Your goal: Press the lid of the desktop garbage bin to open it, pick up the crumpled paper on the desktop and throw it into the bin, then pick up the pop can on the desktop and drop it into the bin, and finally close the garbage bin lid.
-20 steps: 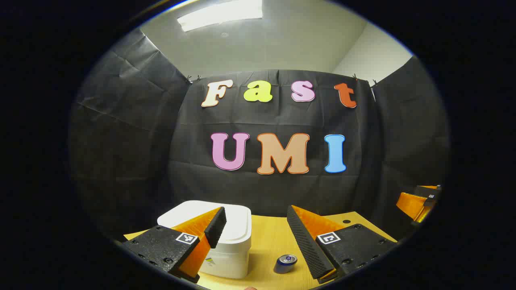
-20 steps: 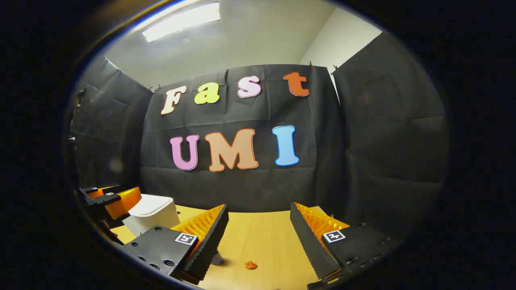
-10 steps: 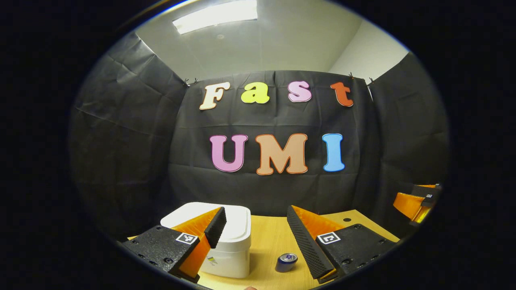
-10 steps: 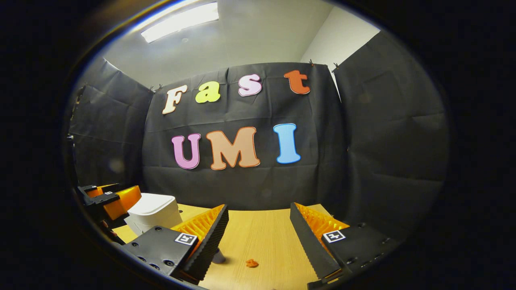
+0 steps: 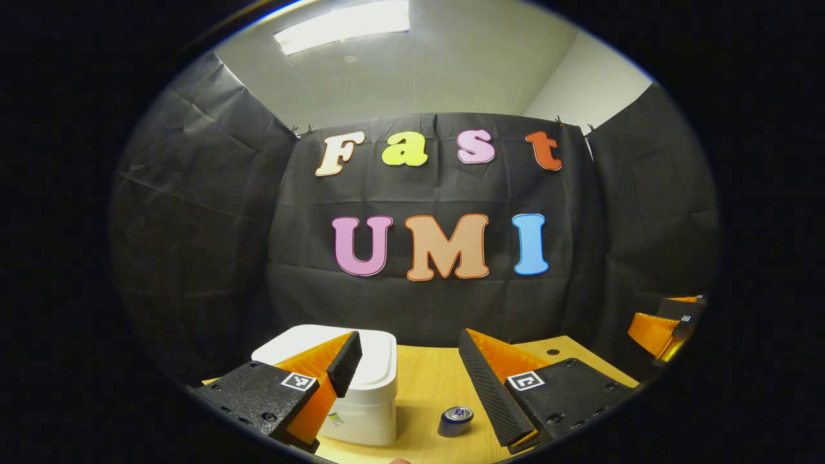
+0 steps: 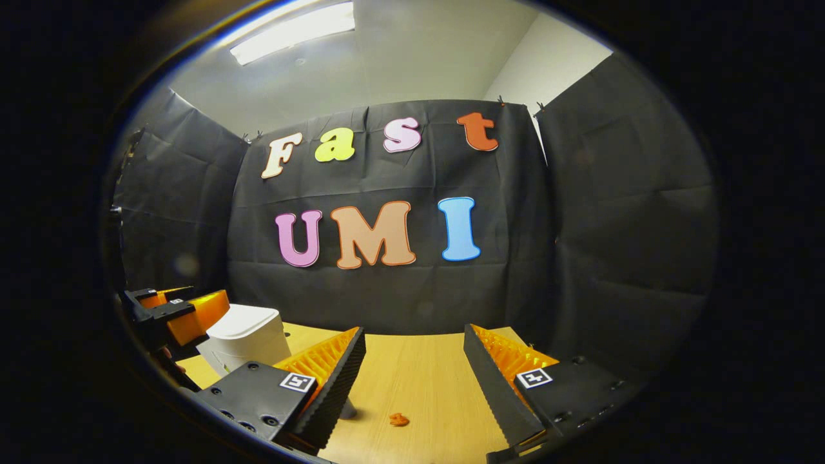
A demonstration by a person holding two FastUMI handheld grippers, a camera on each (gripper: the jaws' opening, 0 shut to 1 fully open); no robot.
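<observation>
Above the wooden surface (image 5: 425,386), the left claw (image 5: 407,356) hangs with its fingers spread wide and nothing between them. Ahead of it stands the white garbage bin (image 5: 361,403), lid (image 5: 377,361) closed; the left finger overlaps the bin's near edge in the left gripper view, contact not discernible. The pop can (image 5: 456,421) lies on its side just right of the bin, apart from it. The right claw (image 6: 412,351) is likewise wide and empty, above the surface (image 6: 419,380). Between its fingers lies a small orange crumpled paper (image 6: 399,420). The bin (image 6: 248,338) and left claw (image 6: 174,312) appear at far left of the right gripper view.
</observation>
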